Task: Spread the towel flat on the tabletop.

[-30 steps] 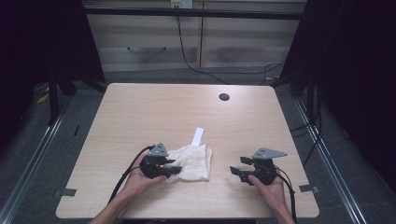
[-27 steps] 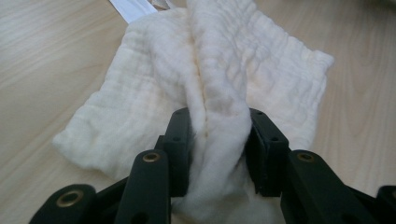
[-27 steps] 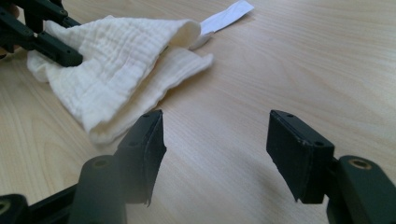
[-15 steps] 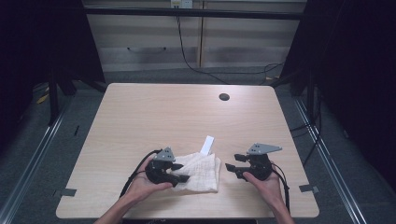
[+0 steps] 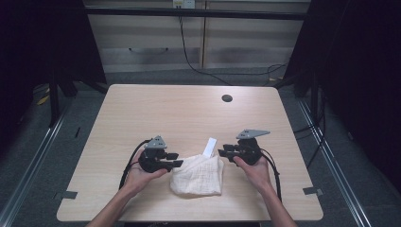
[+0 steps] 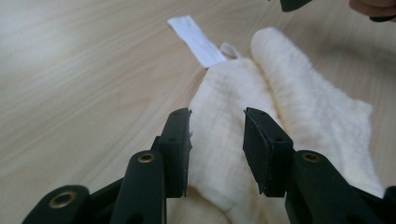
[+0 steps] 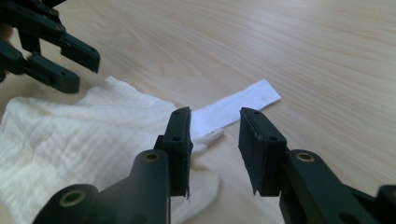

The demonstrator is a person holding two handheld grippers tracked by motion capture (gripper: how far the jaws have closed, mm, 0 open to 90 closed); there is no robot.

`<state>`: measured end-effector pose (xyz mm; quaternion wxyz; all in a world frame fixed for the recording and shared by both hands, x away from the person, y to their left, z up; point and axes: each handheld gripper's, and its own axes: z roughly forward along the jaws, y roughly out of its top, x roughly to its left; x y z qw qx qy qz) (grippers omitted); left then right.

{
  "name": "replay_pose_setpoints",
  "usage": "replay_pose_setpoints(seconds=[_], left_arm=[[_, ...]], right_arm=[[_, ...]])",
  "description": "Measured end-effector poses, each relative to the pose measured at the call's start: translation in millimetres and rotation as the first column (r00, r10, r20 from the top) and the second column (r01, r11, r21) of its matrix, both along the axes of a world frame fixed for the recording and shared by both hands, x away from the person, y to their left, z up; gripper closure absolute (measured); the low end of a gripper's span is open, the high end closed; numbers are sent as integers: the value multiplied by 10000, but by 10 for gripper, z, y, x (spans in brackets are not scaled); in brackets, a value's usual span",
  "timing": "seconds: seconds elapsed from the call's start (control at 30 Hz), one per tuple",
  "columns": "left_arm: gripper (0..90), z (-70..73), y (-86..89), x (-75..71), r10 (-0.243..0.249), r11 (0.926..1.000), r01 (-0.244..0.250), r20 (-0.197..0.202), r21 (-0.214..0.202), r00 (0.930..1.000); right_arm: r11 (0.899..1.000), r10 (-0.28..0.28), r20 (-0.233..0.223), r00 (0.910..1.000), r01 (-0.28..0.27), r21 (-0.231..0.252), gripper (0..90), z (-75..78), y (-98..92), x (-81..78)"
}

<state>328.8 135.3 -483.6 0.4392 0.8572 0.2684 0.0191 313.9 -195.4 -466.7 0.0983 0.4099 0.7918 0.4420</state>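
Before me, a light wooden table (image 5: 142, 118) with a round dark hole (image 5: 227, 98) near its far right side. Grey tape pieces (image 5: 69, 194) (image 5: 309, 190) mark its near edges. Beyond it stands a pale cabinet (image 5: 142, 47), with a black cable (image 5: 189, 56) hanging down its front.

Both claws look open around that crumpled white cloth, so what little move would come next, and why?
Probably the left claw should close on the cloth. Its jaws stand open with a fold of cloth between them, while the right claw is open at the cloth's edge near the white tag, gripping nothing. A pinch on one side would let the cloth be lifted or spread.
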Motion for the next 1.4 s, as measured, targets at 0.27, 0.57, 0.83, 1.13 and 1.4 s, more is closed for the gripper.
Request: replay_pose_setpoints(seconds=[0.27, 0.57, 0.83, 1.13, 1.4], left_arm=[[654, -179, -115, -20, -452, 9954, 449, 12, 850, 9990], [660, -183, -93, -45, -459, 9947, 448, 100, 920, 9989], [662, -188, -78, -28, -434, 9961, 435, -35, 774, 9991], [661, -181, -82, -103, -415, 9946, 390, 235, 957, 9989], [669, -181, -66, -96, -382, 9954, 369, 137, 886, 9992]], right_arm=[[9940, 630, -525, 9966, -674, -859, 600, -281, 235, -16], [9888, 780, -500, 9957, -836, -1237, 632, -344, 254, -71], [9898, 804, -448, 9958, -851, -1145, 847, -349, 294, -55], [9996, 158, 1, 9999, -158, -235, 852, -186, 85, -28], [9995, -273, 372, 9989, 267, 169, 852, -44, -96, -36]])
